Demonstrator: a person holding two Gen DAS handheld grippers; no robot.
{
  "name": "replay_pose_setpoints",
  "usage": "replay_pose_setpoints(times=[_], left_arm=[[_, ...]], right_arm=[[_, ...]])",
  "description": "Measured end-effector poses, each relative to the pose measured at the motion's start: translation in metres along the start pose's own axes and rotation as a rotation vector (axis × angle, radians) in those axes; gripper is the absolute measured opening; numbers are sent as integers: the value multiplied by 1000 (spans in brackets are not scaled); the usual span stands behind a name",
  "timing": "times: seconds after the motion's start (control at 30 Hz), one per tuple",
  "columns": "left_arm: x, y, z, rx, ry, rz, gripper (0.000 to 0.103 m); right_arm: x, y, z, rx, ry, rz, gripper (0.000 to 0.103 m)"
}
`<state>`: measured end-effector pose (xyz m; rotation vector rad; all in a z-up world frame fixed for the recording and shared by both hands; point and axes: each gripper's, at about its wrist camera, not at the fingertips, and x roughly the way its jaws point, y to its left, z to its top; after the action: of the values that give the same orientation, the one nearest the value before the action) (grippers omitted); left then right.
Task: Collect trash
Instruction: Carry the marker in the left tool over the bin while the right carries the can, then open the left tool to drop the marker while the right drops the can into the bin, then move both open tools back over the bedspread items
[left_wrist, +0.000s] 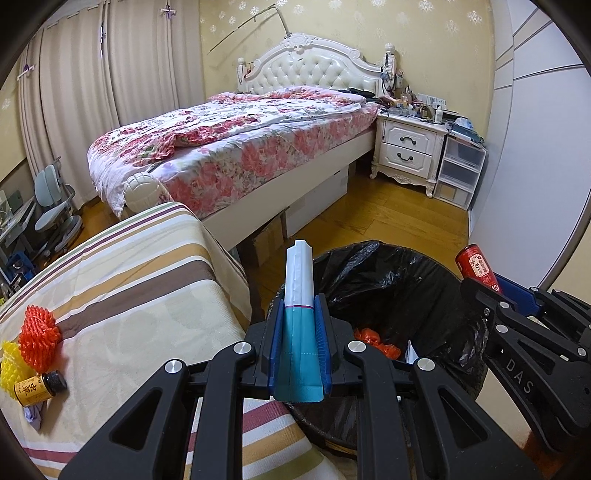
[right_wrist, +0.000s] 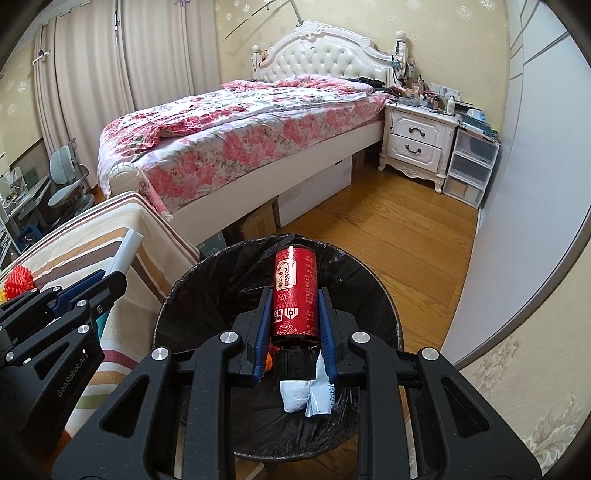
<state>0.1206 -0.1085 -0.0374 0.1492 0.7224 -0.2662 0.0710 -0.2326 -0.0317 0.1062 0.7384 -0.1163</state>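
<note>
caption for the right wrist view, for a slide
Right gripper holds a red bottle over the black-lined trash bin.

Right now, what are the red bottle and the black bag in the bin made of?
Red bottle: a glossy printed label hides the body, so plastic or glass; the ribbed black cap looks plastic. Black bag: thin shiny plastic film, crinkled and folded over the rim.

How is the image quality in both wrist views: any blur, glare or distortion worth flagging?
Left wrist view: sharp, evenly lit, strong fisheye bending of the wardrobe, dark vignette corners. Right wrist view: equally sharp, a thin glare streak on the red bottle, label still readable, black bin liner dark but detailed.
</note>
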Motion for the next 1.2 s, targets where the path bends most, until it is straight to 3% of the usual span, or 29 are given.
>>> replay_pose_setpoints(times=[0.53, 0.57, 0.63, 0.8, 0.97, 1.2], left_arm=[[13, -1, -1, 8, 35, 5, 22], [12, -1, -1, 9, 35, 7, 25], [11, 1, -2, 5, 28, 14, 43], [4, 7, -2, -13, 8, 25, 61], [-5, 18, -4, -32, -8, 43, 69], [-19, 39, -14, -58, -5, 78, 70]], right_arm=[[10, -1, 3, 6, 11, -23, 27], [9, -1, 3, 7, 10, -25, 30], [8, 0, 3, 8, -1, -36, 41], [2, 1, 4, 5, -18, -52, 48], [-3, 4, 4, 1, -28, -55, 57], [-12, 17, 1, -10, -32, -42, 63]])
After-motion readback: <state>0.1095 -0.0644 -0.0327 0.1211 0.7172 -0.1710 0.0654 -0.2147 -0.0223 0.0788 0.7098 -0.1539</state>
